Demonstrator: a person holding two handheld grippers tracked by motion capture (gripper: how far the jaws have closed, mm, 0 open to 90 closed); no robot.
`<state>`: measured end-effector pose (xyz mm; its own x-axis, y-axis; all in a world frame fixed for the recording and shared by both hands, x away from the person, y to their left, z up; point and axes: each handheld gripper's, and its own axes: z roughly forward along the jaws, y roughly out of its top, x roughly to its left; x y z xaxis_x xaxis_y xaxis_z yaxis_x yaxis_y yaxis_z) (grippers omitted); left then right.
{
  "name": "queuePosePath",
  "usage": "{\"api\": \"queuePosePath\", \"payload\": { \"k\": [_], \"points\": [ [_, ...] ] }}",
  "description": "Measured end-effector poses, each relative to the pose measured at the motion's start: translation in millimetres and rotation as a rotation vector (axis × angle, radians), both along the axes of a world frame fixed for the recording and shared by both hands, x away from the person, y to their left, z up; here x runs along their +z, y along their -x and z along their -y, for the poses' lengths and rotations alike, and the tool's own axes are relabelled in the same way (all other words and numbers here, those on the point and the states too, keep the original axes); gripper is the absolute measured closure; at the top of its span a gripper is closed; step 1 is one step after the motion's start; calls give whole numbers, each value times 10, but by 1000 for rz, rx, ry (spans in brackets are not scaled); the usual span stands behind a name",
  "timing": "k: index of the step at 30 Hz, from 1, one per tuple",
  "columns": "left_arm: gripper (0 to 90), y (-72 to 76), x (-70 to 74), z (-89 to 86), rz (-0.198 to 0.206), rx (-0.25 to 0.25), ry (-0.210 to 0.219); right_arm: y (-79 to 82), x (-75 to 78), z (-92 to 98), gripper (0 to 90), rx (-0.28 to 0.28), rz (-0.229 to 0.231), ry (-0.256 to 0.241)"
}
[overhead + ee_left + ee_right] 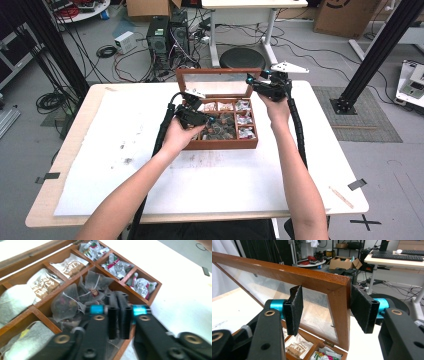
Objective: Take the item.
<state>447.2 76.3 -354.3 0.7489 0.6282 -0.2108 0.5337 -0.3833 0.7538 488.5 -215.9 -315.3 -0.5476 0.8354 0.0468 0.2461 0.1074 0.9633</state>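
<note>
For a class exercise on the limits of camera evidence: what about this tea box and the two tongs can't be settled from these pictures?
- Left tongs, left gripper view: jaws shut, but their tips hide whether a tea bag is pinched.
- Right tongs, right gripper view: jaws straddle the lid corner; contact on the left pad is unclear.
- Tea box, high view: packets too small to read, and the left hand covers some compartments.

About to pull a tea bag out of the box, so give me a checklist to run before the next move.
1. Lid raised: ok.
2. Right gripper straddles the lid's corner, jaws apart, one pad touching the frame: ok.
3. Left gripper over the mesh tea bags compartment: ok.
4. Left jaws shut on a bag: cannot tell.
5. Wooden box flat on the table: ok.
</note>
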Motion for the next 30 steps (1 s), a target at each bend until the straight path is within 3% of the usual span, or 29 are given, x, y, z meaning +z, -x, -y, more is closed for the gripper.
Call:
{"api": "queuePosePath", "payload": {
  "k": [8, 16, 22, 26, 30],
  "points": [
    [619, -68, -92, 54, -10, 42, -42, 2, 2, 0, 456, 0, 0, 3],
    [597, -162, -263, 168, -72, 80, -94, 2, 2, 0, 457, 1, -1, 3],
    [576, -206, -335, 211, -82, 104, -112, 3, 3, 2, 456, 2, -1, 4],
    [676, -219, -361, 227, -88, 107, -117, 4, 3, 2, 456, 3, 1, 5],
    [856, -214, -374, 251, -92, 86, -126, 3, 3, 3, 456, 2, 0, 5]
  ]
}}
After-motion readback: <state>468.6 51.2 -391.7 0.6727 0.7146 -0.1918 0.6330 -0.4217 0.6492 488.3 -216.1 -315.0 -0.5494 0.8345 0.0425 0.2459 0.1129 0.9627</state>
